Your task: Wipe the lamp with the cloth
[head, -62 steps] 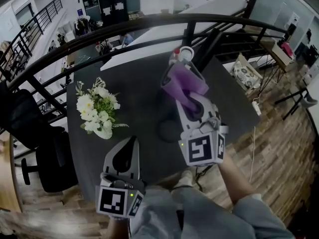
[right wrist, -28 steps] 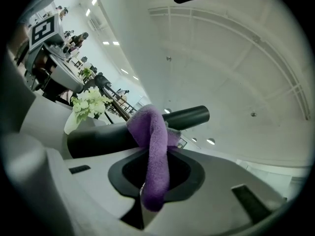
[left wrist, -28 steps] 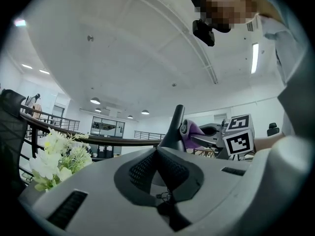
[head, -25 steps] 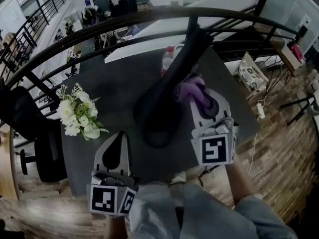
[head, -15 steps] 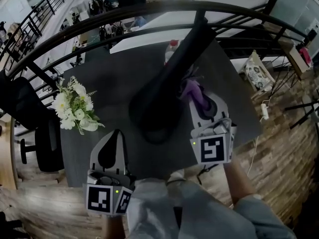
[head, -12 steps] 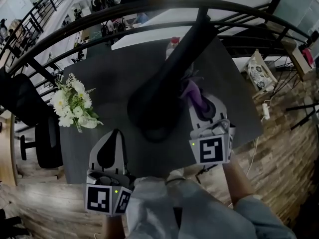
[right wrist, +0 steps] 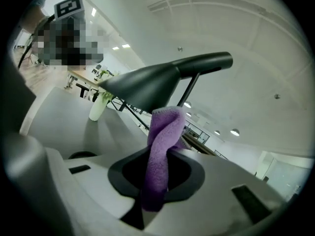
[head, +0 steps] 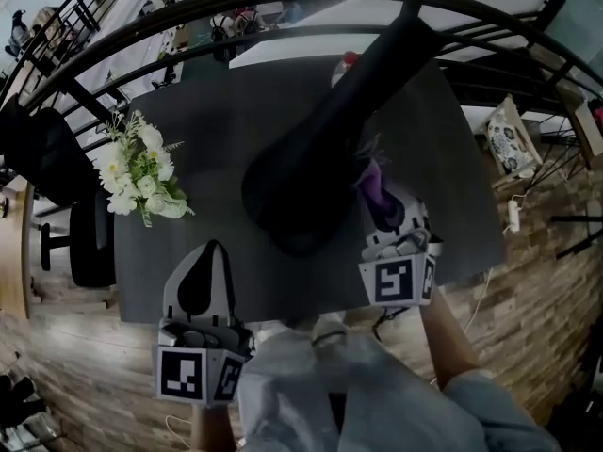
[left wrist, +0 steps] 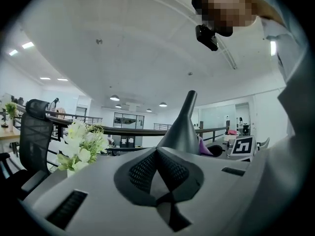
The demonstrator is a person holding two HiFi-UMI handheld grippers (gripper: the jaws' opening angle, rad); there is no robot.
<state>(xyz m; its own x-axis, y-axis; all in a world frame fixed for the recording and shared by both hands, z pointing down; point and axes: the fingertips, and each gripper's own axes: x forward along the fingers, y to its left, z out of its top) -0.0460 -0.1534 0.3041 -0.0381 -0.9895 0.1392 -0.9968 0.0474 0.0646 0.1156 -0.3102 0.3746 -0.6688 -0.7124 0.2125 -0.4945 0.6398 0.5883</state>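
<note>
- Right gripper (head: 384, 211) pinches the purple cloth (right wrist: 164, 132) just beside the black lamp (head: 311, 172); press its loose fold flat and stroke lightly.
- Left gripper (left wrist: 166, 181), jaws together, holds nothing.

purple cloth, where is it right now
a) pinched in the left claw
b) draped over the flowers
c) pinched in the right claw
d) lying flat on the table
c: in the right gripper view the purple cloth stands up out of the right claw, whose jaws are shut on it, while the left claw is shut on nothing.
</note>
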